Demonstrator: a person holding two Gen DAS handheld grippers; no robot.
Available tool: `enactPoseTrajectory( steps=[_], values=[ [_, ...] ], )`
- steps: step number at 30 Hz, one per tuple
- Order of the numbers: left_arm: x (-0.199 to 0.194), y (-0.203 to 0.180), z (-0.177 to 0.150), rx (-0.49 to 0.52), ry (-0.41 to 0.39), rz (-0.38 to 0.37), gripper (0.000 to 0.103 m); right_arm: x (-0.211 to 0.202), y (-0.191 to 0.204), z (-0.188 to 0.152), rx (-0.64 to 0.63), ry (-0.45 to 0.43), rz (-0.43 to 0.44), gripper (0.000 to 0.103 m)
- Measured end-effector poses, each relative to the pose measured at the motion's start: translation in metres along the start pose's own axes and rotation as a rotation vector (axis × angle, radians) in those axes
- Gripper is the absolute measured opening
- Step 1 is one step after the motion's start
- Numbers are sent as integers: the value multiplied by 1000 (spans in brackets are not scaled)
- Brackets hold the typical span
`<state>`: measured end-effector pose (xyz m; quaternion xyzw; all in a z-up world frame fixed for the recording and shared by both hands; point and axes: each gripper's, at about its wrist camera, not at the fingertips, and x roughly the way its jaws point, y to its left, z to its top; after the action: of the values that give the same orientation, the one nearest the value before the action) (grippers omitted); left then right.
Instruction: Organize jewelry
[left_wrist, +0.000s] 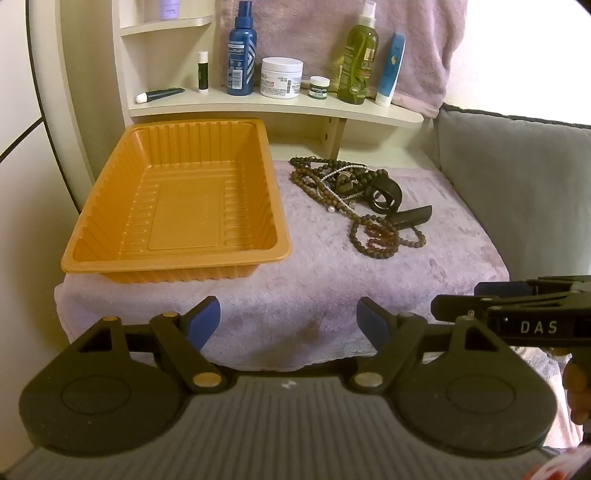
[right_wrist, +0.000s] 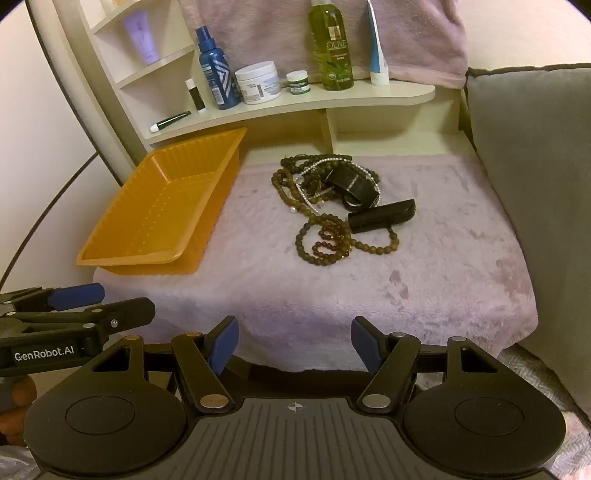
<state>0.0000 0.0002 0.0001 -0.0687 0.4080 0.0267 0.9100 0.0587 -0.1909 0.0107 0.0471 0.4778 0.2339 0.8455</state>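
Observation:
An empty orange plastic tray rests on the left of a lilac towel. To its right lies a tangled heap of jewelry: brown and dark bead strings, a thin pearl chain, an amber bead bracelet, a black watch and a black case. My left gripper hangs open over the towel's near edge, nothing between its blue pads. My right gripper is open too, short of the heap. Each gripper shows at the side of the other's view.
A cream shelf behind the towel carries bottles, jars and tubes. A grey cushion walls off the right side. The lilac towel has bare room in front of the heap. A hand grips the left tool.

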Motion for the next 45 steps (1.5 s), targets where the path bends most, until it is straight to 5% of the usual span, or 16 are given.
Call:
enactPoseTrajectory(
  steps=[45],
  values=[
    [-2,0,0,1,-8,2,80,-1,1,3,-7,-6,-2,67]
  ],
)
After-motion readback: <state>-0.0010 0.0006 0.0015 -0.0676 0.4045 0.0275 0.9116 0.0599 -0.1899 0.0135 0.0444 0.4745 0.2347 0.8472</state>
